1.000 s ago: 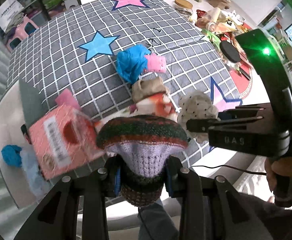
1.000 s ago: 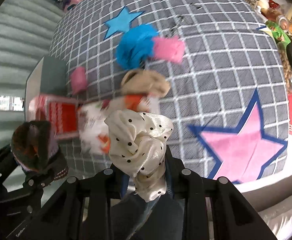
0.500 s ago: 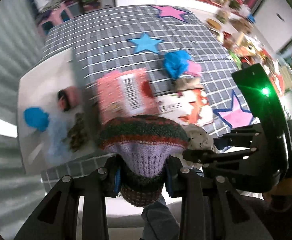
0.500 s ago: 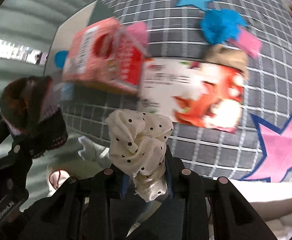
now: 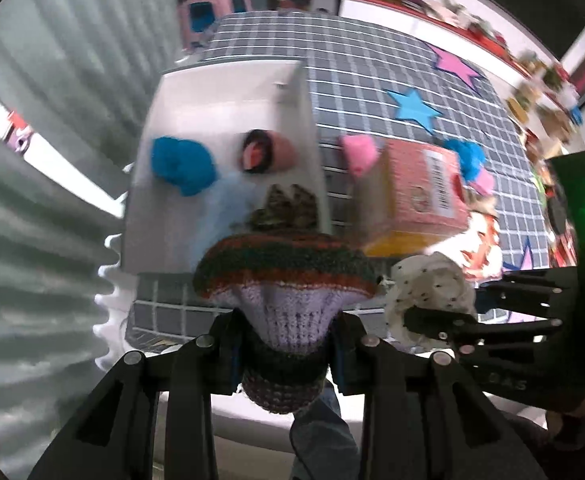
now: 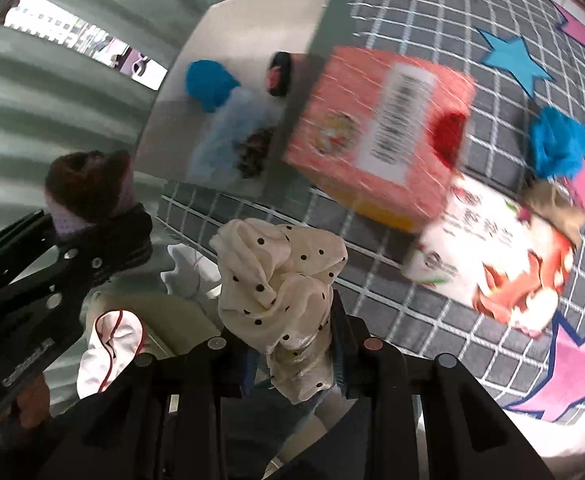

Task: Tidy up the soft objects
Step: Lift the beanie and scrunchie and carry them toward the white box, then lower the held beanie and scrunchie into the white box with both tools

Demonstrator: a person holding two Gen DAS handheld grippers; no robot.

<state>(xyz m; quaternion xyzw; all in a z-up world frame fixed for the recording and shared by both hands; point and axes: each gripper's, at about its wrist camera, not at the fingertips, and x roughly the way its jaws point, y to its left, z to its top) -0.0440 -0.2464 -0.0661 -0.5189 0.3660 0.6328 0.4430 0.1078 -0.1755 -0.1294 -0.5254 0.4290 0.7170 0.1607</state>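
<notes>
My left gripper point(image 5: 286, 354) is shut on a striped knit piece point(image 5: 284, 280) with a lilac cuff, held above the table's near edge in front of the white box point(image 5: 220, 92). It also shows in the right wrist view point(image 6: 88, 196). My right gripper point(image 6: 288, 356) is shut on a cream polka-dot cloth point(image 6: 280, 280), seen in the left wrist view point(image 5: 428, 288) just right of the knit piece. The box holds a blue cloth point(image 5: 182, 164), a pink roll point(image 5: 268, 152), a pale blue cloth point(image 5: 220, 208) and a dark patterned piece point(image 5: 288, 208).
A red carton point(image 6: 380, 136) and a white-and-orange packet point(image 6: 492, 256) lie on the grey checked cloth point(image 6: 412, 20) right of the box. Beyond them lie a blue cloth point(image 6: 558, 144), a pink piece point(image 6: 584, 188) and a tan cloth point(image 6: 552, 204). A curtain hangs at the left.
Both grippers have swung left with their cloths still held. The white box has come to the middle of both views and the loose cloths have slid to the right.
</notes>
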